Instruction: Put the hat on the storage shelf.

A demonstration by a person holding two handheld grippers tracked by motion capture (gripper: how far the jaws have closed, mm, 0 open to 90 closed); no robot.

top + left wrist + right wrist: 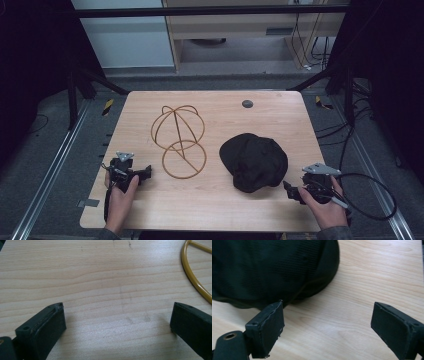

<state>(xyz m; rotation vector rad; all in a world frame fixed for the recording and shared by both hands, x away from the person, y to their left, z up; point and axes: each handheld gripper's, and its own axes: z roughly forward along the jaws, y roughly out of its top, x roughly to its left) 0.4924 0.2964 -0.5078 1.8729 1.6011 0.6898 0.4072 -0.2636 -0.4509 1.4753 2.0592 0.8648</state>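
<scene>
A black cap (254,162) lies on the right half of the wooden table (220,200). A golden wire hat stand (178,140) sits left of it, its round base ring (193,277) edging into the left gripper view. My left gripper (144,174) rests on the table at the front left, beside the ring, jaws wide apart over bare wood (117,317). My right gripper (290,191) sits at the front right, just short of the cap (272,270), open with nothing between its jaws (327,322).
A small dark round disc (247,104) lies near the table's far edge. Metal rails and cables run along the floor on both sides. A cable (370,197) loops off the right gripper past the table's right edge.
</scene>
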